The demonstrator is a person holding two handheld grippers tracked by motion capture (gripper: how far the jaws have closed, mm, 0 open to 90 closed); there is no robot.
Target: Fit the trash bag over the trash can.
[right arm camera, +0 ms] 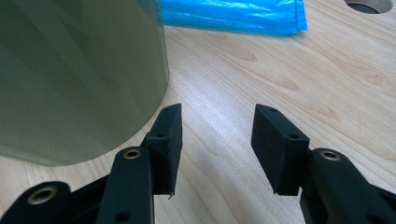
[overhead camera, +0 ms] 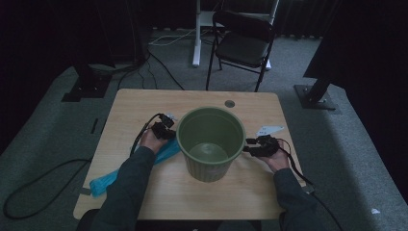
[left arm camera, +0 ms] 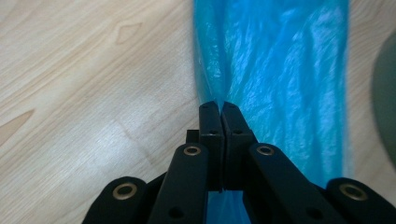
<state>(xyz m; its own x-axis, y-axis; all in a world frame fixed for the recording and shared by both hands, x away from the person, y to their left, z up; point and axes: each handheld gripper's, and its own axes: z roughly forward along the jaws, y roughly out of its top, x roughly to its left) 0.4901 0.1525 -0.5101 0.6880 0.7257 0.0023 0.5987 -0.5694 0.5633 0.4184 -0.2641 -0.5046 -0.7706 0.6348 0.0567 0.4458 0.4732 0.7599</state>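
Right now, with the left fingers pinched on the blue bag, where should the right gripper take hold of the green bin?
Judging by its shape, the thin upper rim of the green bin on the right gripper side: it stands upright and open-topped, too wide to span. Come from above, one finger inside the wall, one outside.

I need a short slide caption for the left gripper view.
Left gripper pinching a blue plastic bag on the wooden table.

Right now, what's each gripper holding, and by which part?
Left tongs are pinched shut on the blue plastic bag, at its bunched edge. Right tongs are open beside the green bin, holding nothing.
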